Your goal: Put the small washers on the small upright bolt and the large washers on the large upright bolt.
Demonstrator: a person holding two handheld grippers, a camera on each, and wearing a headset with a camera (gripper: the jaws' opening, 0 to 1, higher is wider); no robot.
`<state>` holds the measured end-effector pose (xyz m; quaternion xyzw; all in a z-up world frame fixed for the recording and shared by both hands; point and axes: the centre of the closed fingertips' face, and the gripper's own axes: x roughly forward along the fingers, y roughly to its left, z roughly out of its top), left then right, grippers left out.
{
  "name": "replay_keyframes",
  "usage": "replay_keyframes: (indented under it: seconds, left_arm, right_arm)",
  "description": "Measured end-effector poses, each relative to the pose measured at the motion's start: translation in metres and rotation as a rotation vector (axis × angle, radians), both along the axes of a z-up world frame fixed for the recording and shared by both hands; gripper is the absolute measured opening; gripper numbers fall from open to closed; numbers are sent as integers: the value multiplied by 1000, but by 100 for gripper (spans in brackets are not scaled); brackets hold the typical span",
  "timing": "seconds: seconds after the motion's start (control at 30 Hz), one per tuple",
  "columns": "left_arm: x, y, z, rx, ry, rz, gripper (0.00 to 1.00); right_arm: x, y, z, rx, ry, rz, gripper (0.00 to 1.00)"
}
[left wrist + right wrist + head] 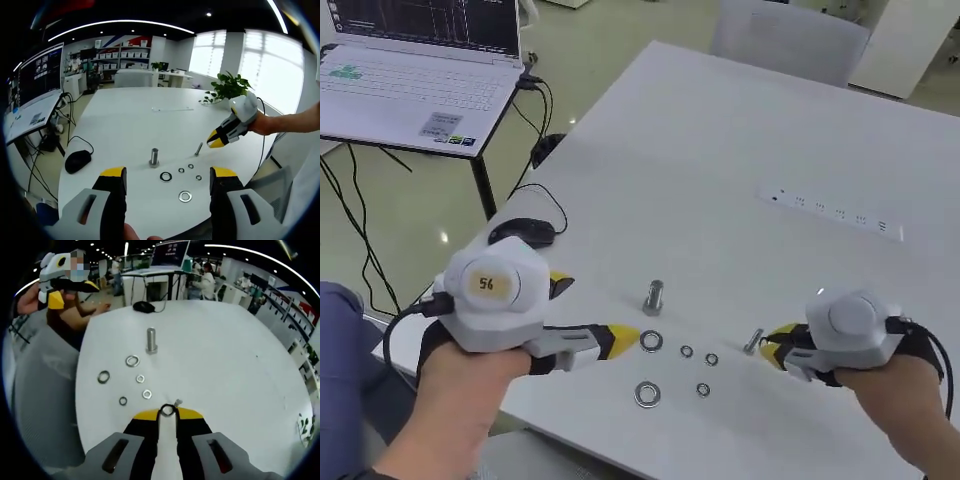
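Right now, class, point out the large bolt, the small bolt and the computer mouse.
large bolt [654, 293], head view, on its shaft
small bolt [753, 342], head view, on its shaft
computer mouse [523, 233], head view, on its back

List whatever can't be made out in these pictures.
Right gripper view: the small bolt's base, hidden behind the right gripper shut on a small washer.
Head view: the laptop, cut off by the top edge; the held washer, too small to see.
Left gripper view: whether the small bolt carries washers, too small to tell.
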<state>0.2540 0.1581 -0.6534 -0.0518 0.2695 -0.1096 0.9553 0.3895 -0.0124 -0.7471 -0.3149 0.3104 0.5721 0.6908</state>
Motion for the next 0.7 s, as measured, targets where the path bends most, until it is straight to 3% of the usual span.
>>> replay_keyframes:
  seconds: [0.33,0.7]
  left_arm:
    - [-5,2,1,-3,1,10,67]
    - [-5,3,1,-6,0,14,67]
  right_arm:
    - [13,8,-6,-42,-11,15,13]
    - [15,11,-12,-85,-2,29,14]
